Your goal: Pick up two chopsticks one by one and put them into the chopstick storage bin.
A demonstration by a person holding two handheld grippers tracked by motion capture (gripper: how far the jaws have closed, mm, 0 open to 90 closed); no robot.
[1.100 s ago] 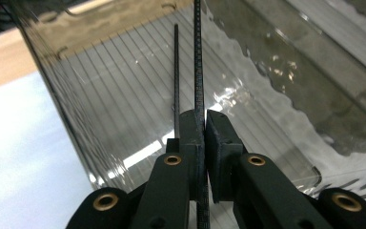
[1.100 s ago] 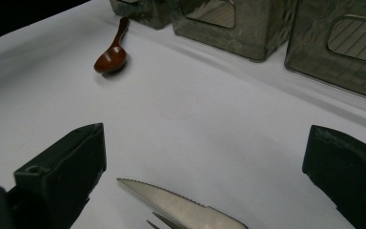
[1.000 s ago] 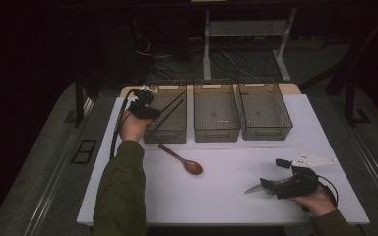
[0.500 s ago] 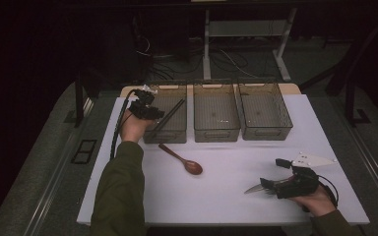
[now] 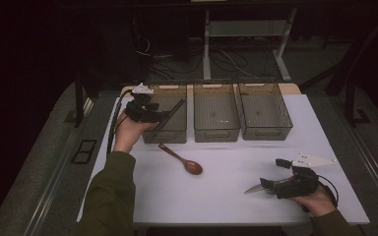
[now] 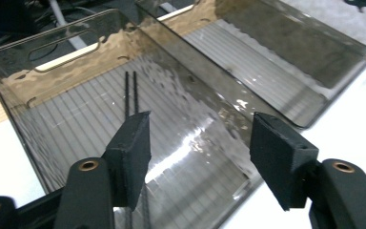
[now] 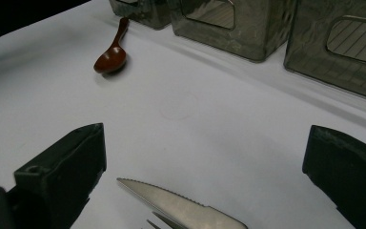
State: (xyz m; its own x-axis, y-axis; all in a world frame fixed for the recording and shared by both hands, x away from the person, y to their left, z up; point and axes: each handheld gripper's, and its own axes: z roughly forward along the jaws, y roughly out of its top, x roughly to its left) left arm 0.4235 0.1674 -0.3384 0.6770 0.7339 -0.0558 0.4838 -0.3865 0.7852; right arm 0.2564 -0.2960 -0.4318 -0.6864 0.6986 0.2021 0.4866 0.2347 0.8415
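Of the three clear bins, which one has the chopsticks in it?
The left bin, the one under the left gripper. A pair of dark chopsticks lies in it; the middle bin and the right bin look empty.

Three clear bins stand side by side along the far edge of the table (image 5: 226,196): left bin (image 5: 167,132), middle bin (image 5: 215,129), right bin (image 5: 266,128). Their walls nearly touch, leaving no passage between them. Chopsticks (image 5: 170,114) lie slanted across the left bin. The near tabletop is open, interrupted by a spoon (image 5: 183,160) and a knife (image 5: 254,188).
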